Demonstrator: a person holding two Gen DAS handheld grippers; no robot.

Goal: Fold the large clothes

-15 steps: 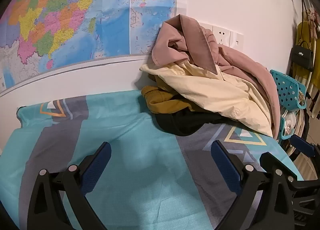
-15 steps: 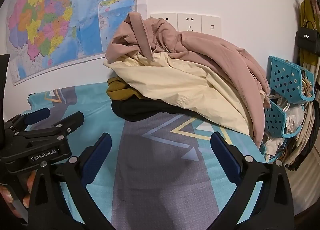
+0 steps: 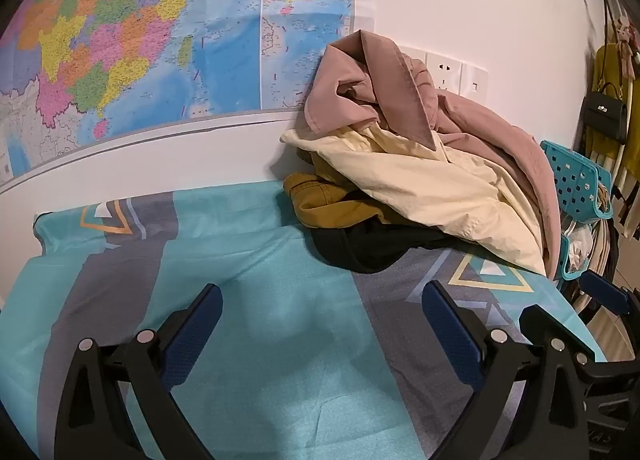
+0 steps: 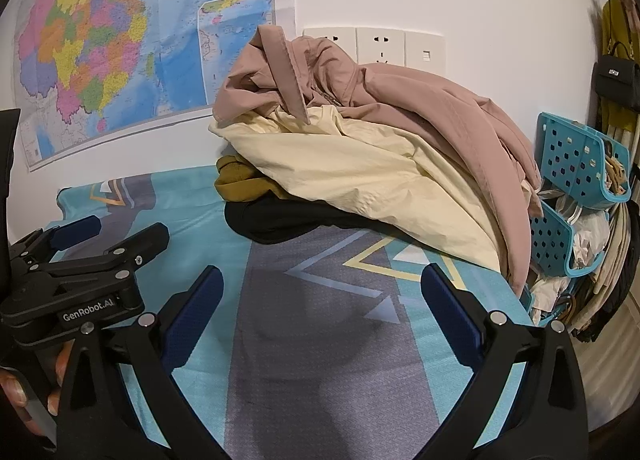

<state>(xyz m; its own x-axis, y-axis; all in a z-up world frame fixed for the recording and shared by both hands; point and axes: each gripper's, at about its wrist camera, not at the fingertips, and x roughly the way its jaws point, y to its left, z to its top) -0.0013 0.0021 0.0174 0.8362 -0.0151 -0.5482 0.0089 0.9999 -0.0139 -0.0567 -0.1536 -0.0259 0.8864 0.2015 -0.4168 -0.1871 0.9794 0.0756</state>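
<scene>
Your colours: a muted pile on a bright sheet

You have a dusty-pink coat point(image 4: 420, 99) over a cream garment point(image 4: 360, 183), mustard point(image 4: 240, 179) and black point(image 4: 280, 219) pieces beneath, on a turquoise-and-grey sheet point(image 4: 320, 340) with yellow-edged triangles; beside it teal perforated baskets point(image 4: 580, 159), behind it a multicoloured map point(image 3: 140, 39).

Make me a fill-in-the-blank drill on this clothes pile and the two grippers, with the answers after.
1. The top garment of the pile is the ____ jacket.
2. Right under it lies a ____ garment.
3. The left gripper and the right gripper are both ____ and hold nothing.
4. On the wall behind the bedsheet hangs a coloured ____.

Answers: pink; cream; open; map
</scene>
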